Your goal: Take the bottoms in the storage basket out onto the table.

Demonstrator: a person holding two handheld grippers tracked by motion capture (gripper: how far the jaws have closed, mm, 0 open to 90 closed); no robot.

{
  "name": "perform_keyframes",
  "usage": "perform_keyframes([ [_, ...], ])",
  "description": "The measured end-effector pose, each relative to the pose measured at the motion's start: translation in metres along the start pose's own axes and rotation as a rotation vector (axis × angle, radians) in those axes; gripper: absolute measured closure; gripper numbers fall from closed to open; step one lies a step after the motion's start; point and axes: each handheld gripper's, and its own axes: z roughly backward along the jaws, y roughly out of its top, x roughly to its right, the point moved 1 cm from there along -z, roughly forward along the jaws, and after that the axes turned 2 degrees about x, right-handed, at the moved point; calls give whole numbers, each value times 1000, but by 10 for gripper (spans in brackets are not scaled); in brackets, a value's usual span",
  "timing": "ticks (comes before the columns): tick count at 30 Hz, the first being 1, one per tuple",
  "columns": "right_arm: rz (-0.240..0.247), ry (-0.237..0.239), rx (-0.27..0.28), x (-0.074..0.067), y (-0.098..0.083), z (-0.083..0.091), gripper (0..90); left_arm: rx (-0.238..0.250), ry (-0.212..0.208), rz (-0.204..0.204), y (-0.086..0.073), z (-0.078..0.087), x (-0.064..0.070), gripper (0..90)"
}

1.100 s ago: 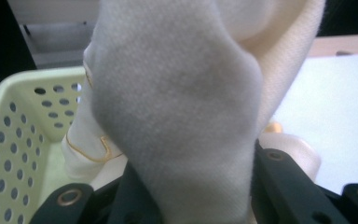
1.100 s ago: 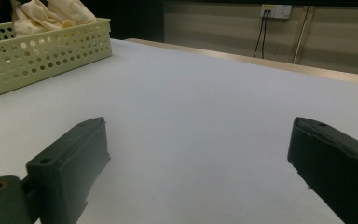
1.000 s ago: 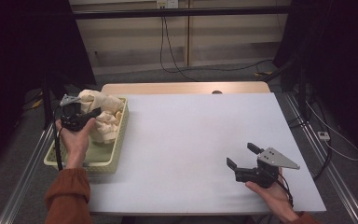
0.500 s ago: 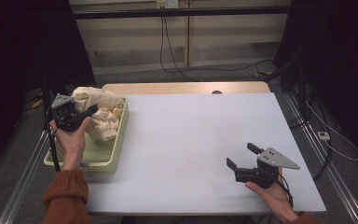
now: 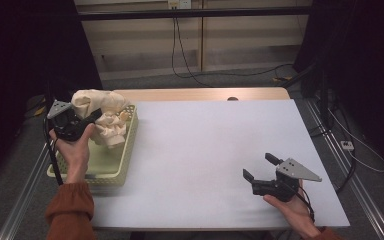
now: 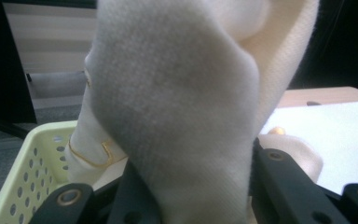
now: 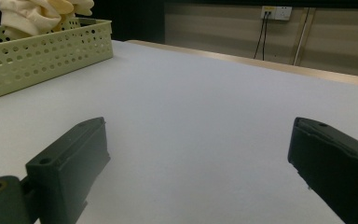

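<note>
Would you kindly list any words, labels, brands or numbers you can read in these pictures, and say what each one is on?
None: no readable text.
The cream cloth held in the left tongs has gold stitched trim, no letters.
The perforated yellow basket is unmarked.
The right tongs and their grey plate bear no lettering.
The wall socket is too small to tell any marking.
</note>
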Motion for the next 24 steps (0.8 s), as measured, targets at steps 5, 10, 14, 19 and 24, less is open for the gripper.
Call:
perform_keyframes([
  [5,1,1,0,0,0,0,46,34,-24,4,2,2,3,715],
  [10,0,1,1,0,0,0,45,66,-46,11,9,5,11,715],
  [14,-3,3,6,-1,0,1,45,86,-57,4,13,8,17,715],
  [19,1,6,6,0,0,1,45,107,-64,-13,16,11,20,715],
  [24,-3,6,6,-1,0,1,44,135,-69,-20,19,14,23,715],
])
